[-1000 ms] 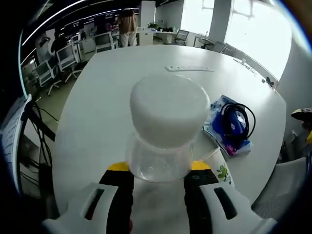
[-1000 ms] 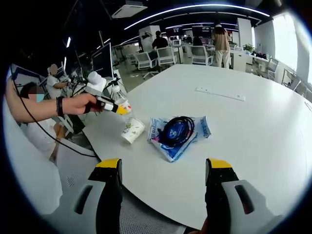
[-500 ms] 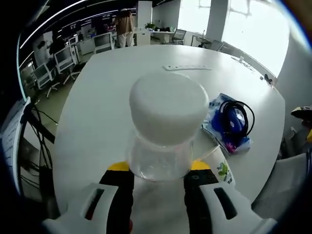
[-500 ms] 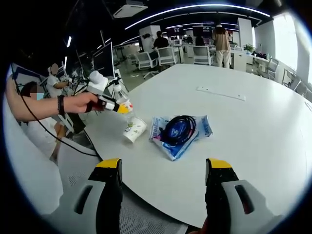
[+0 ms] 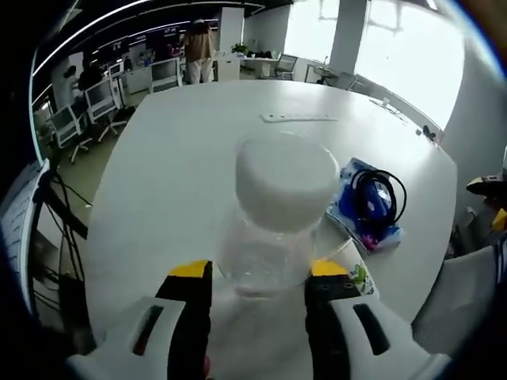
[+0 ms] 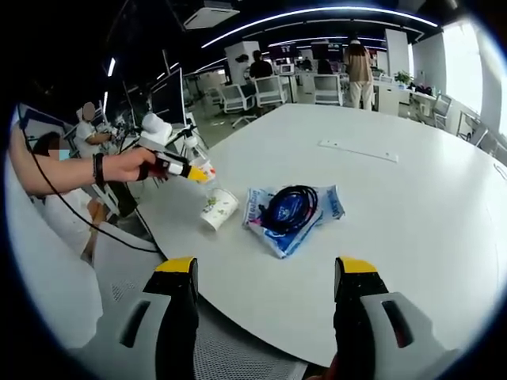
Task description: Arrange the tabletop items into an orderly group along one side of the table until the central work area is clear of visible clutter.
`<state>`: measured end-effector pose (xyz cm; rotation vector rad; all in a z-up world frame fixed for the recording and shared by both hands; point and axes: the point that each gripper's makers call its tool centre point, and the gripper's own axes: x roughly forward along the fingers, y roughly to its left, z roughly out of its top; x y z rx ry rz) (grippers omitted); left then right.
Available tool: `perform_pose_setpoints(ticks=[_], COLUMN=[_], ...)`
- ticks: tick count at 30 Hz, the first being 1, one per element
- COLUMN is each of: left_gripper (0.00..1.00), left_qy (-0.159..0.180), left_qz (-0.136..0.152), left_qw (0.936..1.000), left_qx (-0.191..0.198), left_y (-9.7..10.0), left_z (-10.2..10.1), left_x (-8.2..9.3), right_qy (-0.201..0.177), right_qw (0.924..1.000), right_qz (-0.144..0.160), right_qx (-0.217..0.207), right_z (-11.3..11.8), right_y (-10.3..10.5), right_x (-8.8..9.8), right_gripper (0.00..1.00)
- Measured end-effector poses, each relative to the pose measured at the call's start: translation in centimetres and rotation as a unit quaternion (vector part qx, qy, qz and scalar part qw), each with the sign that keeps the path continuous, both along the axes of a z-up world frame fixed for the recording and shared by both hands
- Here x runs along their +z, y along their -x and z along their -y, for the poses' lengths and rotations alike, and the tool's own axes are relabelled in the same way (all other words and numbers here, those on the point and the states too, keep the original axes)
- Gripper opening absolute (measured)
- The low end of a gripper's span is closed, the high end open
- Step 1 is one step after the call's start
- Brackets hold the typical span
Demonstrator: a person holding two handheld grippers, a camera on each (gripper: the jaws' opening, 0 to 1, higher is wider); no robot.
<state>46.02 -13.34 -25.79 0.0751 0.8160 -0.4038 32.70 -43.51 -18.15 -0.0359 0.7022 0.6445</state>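
Left claw (image 5: 259, 277): your yellow-tipped jaws stand at either side of the base of a clear plastic jar (image 5: 273, 229) with a white lid (image 5: 287, 180). The jar sits between the jaws, rising straight ahead of them. The clear wall blurs against the pale bench (image 5: 166, 174), so you cannot tell whether the jaws press it or merely flank it.

Right claw (image 6: 268, 273): your jaws are spread wide with nothing between them, held over the bench's near edge.

Paper cup (image 6: 215, 209): white with a green print, lying on its side on the bench. In the left gripper view it lies just beside the right jaw, partly behind the jar (image 5: 356, 277).

Blue plastic bag (image 6: 295, 214): flat on the bench, near the cup, with a coiled black cable (image 6: 287, 207) resting on it. It lies ahead of the right claw, well apart from both jaws.

White strip (image 6: 357, 151): a long flat piece, farther across the bench; too small to name.

In the right gripper view your hand (image 6: 135, 166) holds the left claw at the bench's left edge, just beyond the cup.

Office chairs (image 6: 253, 95) and a standing person (image 6: 359, 71) at the far side of the room.
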Motion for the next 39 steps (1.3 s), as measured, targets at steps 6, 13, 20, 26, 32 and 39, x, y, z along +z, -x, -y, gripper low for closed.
perform_pose_setpoints(ticks=[6, 13, 20, 26, 32, 39], left_gripper=[0.49, 0.52, 0.43, 0.42, 0.41, 0.41], left_qy=[-0.007, -0.009, -0.014, -0.013, -0.016, -0.024], left_qz=[0.012, 0.013, 0.02, 0.026, 0.026, 0.022], left_qw=[0.9996, 0.9988, 0.9983, 0.9989, 0.9995, 0.9993], left_qx=[-0.026, -0.047, -0.053, -0.037, -0.011, 0.018], left_y=[-0.3, -0.7, -0.9, -1.0, -1.4, -2.1], left_z=[0.2, 0.8, 1.0, 0.9, 0.8, 0.7], left_x=[0.4, 0.4, 0.2, 0.2, 0.2, 0.1], right_qy=[-0.003, -0.002, -0.002, -0.002, -0.002, -0.002], right_qw=[1.0, 1.0, 0.9999, 0.9998, 0.9999, 0.9998], right_qz=[0.001, 0.0, 0.001, 0.001, -0.001, -0.004], right_qx=[-0.005, -0.009, -0.015, -0.018, -0.017, -0.017], right_z=[0.0, 0.2, 0.7, 0.9, 0.9, 0.8], right_y=[0.1, 0.1, 0.0, 0.0, 0.0, 0.1], right_x=[0.0, -0.1, 0.0, 0.0, -0.2, -0.3], right_gripper=[0.69, 0.69, 0.69, 0.69, 0.69, 0.69])
